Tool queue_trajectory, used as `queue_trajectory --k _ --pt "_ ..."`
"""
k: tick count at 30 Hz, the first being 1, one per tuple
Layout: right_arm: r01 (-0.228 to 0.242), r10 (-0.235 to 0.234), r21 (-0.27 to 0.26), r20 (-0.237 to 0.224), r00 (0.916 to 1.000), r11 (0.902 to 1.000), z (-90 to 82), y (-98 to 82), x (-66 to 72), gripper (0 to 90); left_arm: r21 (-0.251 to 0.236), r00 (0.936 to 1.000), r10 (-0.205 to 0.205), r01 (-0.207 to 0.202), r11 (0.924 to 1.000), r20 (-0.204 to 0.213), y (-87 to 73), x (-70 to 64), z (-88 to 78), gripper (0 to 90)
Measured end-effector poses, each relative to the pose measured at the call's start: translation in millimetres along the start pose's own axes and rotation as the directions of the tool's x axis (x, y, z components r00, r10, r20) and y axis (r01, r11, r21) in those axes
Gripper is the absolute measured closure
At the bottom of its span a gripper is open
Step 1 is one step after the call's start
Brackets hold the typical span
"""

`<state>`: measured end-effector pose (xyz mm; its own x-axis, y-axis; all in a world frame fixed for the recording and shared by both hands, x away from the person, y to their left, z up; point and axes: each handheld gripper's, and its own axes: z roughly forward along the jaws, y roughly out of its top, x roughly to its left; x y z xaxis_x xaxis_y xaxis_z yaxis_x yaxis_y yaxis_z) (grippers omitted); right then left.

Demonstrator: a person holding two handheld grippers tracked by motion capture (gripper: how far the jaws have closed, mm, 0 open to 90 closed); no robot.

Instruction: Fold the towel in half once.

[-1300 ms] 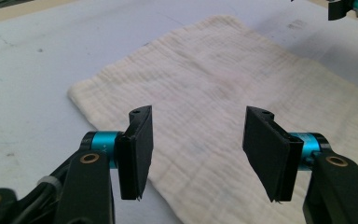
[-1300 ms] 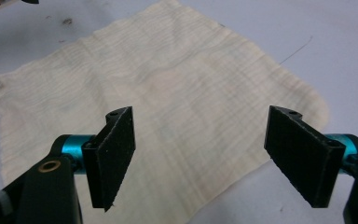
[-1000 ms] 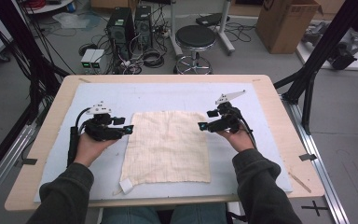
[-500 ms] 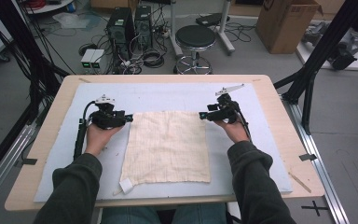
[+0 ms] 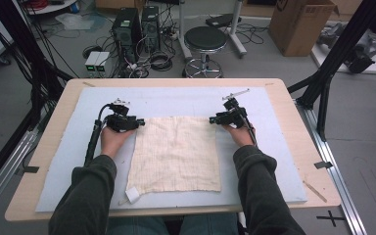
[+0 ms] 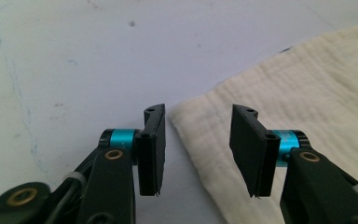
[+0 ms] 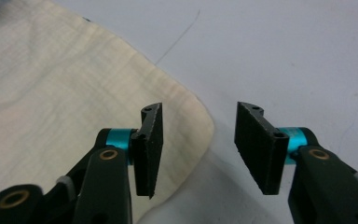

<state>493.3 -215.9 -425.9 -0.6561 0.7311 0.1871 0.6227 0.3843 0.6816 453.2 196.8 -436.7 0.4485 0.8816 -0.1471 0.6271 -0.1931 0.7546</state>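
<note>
On the pale mat (image 5: 186, 100), each gaping tool (left (image 6: 198, 140), right (image 7: 196, 140)) straddles a far corner of the cream cloth (image 5: 176, 154).

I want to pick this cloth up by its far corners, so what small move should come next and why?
Probably lower both claws and close them. The left claw stands open astride the cream cloth's far left corner, the right claw open astride its far right corner, and the cloth lies flat on the mat, ungripped.

cloth (image 5: 175, 152) on mat (image 5: 186, 100), mat on table (image 5: 293, 115)
</note>
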Motion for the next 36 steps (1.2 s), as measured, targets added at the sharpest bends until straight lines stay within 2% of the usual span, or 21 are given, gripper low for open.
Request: queue_trajectory --k 2,5,7,9,10,11,14,16,18,24,27,31,35,36 --pt "-0.005 0.005 0.011 0.008 1.0 0.9999 2.8 -1.4 -1.9 55.3 -0.006 0.9997 -0.02 0.02 0.9998 -0.014 -0.7 0.5 2.7 52.7" --pt "-0.039 0.039 0.026 0.01 0.9992 0.9989 6.4 -3.9 -4.4 56.7 -0.001 0.9987 -0.046 0.046 0.999 -0.023 -0.6 -0.3 6.8 53.3" --pt "-0.053 0.052 0.027 0.014 0.9985 0.9982 7.2 -4.4 -4.1 58.3 -0.002 0.9984 -0.04 0.04 0.9992 -0.04 -0.3 -2.0 8.1 55.3" --pt "-0.039 0.038 0.029 0.026 0.9989 0.9988 7.9 -3.8 -2.2 60.1 -0.005 0.9988 -0.037 0.037 0.9993 -0.032 -0.1 -4.5 9.5 57.1" --pt "-0.038 0.037 0.031 0.03 0.9989 0.9988 8.3 -3.5 -0.7 62.0 -0.002 0.9993 -0.025 0.025 0.9997 -0.029 -0.3 -6.0 10.1 60.0" --pt "-0.026 0.026 0.03 0.025 0.9994 0.9992 8.8 -3.4 -0.5 64.5 0.0 0.9989 -0.009 0.009 1.0 -0.047 -0.2 -7.7 10.3 62.5" --pt "-0.021 0.02 0.036 0.022 0.9996 0.9991 10.1 -3.1 2.0 72.5 0.009 0.9988 0.0 0.001 1.0 -0.05 0.1 -9.2 10.3 75.1" --pt "-0.016 0.015 0.043 0.004 0.9999 0.999 10.8 -3.0 3.1 78.4 0.012 0.9993 -0.009 0.009 0.9999 -0.035 0.0 -8.0 9.7 83.4" --pt "-0.009 0.01 0.049 -0.017 0.9998 0.9987 11.3 -2.9 3.4 82.8 0.017 0.9997 -0.01 0.011 0.9998 -0.022 0.0 -7.0 9.0 85.9" --pt "-0.018 0.02 0.042 -0.05 0.9986 0.9989 11.9 -1.8 5.9 85.2 0.006 0.9998 0.004 -0.004 1.0 -0.017 1.8 -6.5 4.1 87.0" --pt "0.0 0.001 0.026 -0.043 0.9991 0.9997 8.9 0.8 7.0 85.6 -0.021 0.9998 -0.013 0.013 0.9997 -0.017 4.6 -4.3 -1.1 87.1" --pt "-0.004 0.004 0.005 -0.044 0.999 1.0 2.6 6.2 6.9 85.7 -0.038 0.9999 -0.008 0.007 0.9992 -0.015 10.2 -2.6 -8.3 87.2" --pt "0.021 -0.021 -0.026 -0.036 0.9991 0.9995 -4.6 16.4 9.9 85.7 -0.066 0.9999 -0.008 0.007 0.9978 -0.009 17.7 -2.4 -16.2 87.2" --pt "0.011 -0.012 -0.027 -0.042 0.9991 0.9996 -6.7 19.1 10.4 85.7 -0.079 0.9999 -0.007 0.006 0.9968 -0.009 19.8 -1.9 -19.4 87.3"
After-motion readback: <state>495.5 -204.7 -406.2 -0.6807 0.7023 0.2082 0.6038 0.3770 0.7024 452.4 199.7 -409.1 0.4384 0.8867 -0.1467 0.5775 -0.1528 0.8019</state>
